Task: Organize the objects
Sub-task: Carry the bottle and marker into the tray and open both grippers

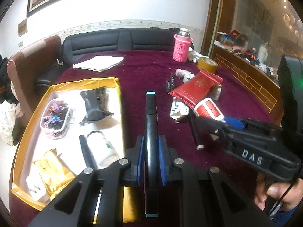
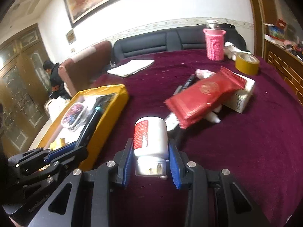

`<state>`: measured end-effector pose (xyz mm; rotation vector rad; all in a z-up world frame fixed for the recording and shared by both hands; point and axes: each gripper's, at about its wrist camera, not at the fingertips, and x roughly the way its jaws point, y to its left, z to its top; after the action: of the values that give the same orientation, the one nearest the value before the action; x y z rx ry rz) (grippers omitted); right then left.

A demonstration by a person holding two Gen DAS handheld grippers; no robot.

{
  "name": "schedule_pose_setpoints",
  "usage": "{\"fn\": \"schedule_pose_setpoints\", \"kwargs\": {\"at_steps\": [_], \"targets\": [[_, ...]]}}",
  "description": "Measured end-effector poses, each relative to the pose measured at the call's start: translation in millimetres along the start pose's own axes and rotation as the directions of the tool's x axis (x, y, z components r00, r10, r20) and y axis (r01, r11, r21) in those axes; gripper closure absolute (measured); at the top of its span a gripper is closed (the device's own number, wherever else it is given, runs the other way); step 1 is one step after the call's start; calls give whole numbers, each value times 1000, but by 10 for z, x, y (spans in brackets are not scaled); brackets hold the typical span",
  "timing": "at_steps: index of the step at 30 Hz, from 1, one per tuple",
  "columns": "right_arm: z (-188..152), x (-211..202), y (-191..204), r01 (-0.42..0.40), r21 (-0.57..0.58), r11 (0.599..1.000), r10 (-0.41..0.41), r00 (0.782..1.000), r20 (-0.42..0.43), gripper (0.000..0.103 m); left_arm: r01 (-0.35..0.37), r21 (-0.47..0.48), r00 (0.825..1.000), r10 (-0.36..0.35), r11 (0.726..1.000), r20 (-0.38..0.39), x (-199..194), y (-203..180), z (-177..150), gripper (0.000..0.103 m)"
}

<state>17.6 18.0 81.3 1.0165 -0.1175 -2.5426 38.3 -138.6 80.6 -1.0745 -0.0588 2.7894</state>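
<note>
My left gripper is shut on a black marker with teal end caps, held above the maroon cloth just right of the yellow tray. My right gripper is shut on a white bottle with a red label, held over the cloth. That bottle and the right gripper also show at the right of the left wrist view. The left gripper with the marker shows at the tray's edge in the right wrist view. The tray holds a patterned case, a black pouch, a white bottle and a gold packet.
A red packet, a white box, pens, yellow tape, a pink-sleeved flask and papers lie on the maroon cloth. Another black marker lies by the right gripper. A dark sofa stands behind.
</note>
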Motion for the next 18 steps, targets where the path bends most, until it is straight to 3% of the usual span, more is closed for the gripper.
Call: {"fn": "schedule_pose_setpoints", "kwargs": {"at_steps": [8, 18], "targets": [[-7, 101, 524, -44, -93, 995, 42, 999, -25, 65, -14, -75, 999, 17, 997, 36, -149, 406, -10, 89], [-72, 290, 1164, -107, -197, 975, 94, 993, -77, 65, -79, -222, 995, 89, 972, 34, -267, 1254, -129, 89]]}}
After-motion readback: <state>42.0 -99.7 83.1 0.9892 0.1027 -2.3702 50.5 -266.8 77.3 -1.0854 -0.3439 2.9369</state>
